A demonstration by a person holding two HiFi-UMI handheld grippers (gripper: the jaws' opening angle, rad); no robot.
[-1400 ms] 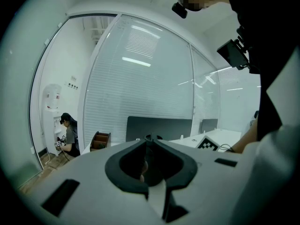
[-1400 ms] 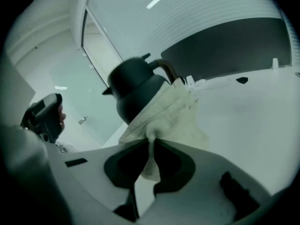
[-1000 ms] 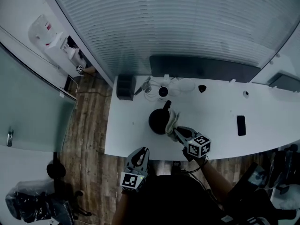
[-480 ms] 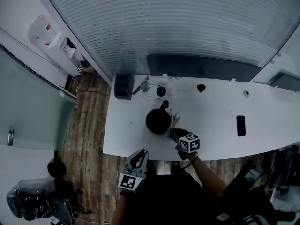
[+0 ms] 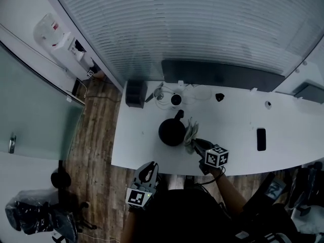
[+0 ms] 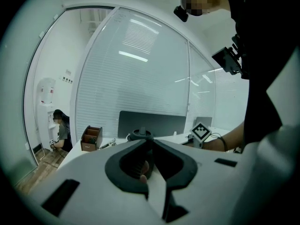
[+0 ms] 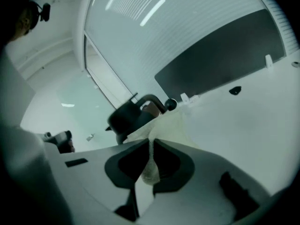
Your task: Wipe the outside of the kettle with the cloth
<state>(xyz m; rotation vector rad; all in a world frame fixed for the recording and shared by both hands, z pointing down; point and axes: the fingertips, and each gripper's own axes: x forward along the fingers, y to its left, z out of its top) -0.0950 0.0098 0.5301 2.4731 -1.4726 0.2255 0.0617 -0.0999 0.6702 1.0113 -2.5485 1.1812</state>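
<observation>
Head view: kettle point(image 5: 171, 131) just beside right tool point(image 5: 194, 143) clamping cloth point(image 5: 191, 130).

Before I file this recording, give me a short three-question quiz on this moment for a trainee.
1. True or false: the left gripper is touching the kettle.
2. In the head view, where is the cloth relative to the kettle? A: to its left. B: to its right. C: draped over its lid.
3. Fill in: the right gripper has its jaws shut on the ____.

Key
1. False: it is off the near edge of the desk, shut and empty.
2. B
3. cloth
</observation>
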